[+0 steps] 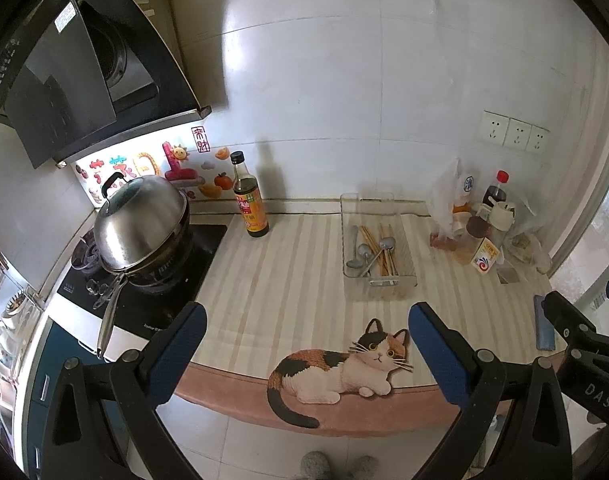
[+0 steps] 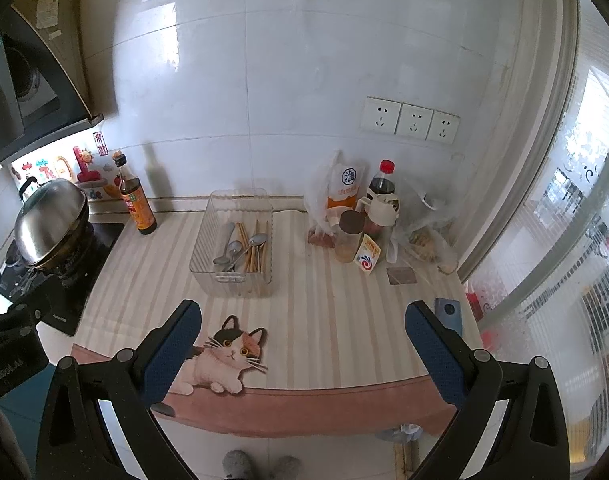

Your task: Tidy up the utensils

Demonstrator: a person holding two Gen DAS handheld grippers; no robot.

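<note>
A clear plastic bin (image 2: 234,240) is sitting near the middle of a counter covered by a striped mat (image 2: 324,320), toward the wall. Inside it, several metal spoons (image 2: 234,250) are lying on the left, bowls pointing different ways, with one crossing over a bundle of wooden chopsticks (image 2: 256,250) lying lengthwise on the right. To the left of the bin, a dark sauce bottle (image 1: 248,200) with an orange and red label is standing upright by the stove; the label's print is too small to read. Beyond it, a steel domed lid (image 1: 142,220) is covering a pan on the cooktop, and colourful stickers with Chinese characters are showing on the wall behind. To the right of the bin, a plastic bag (image 2: 340,188) is showing a hexagon mark with the character 淮, beside a red-capped dark bottle (image 2: 382,184), a brown-lidded jar (image 2: 350,236) and a small packet with a red swirl logo (image 2: 368,258). A cartoon cat (image 1: 344,364) is printed on the mat's front edge. A blue phone (image 2: 448,314) is lying near the right edge. The left gripper (image 1: 306,344) is hanging in front of the counter, jaws spread wide and holding nothing. The right gripper (image 2: 302,344) is likewise gaping wide and holding nothing; in the left view, its body is showing the letters "DAS". Three wall sockets (image 2: 410,120) are sitting above the bottles.
</note>
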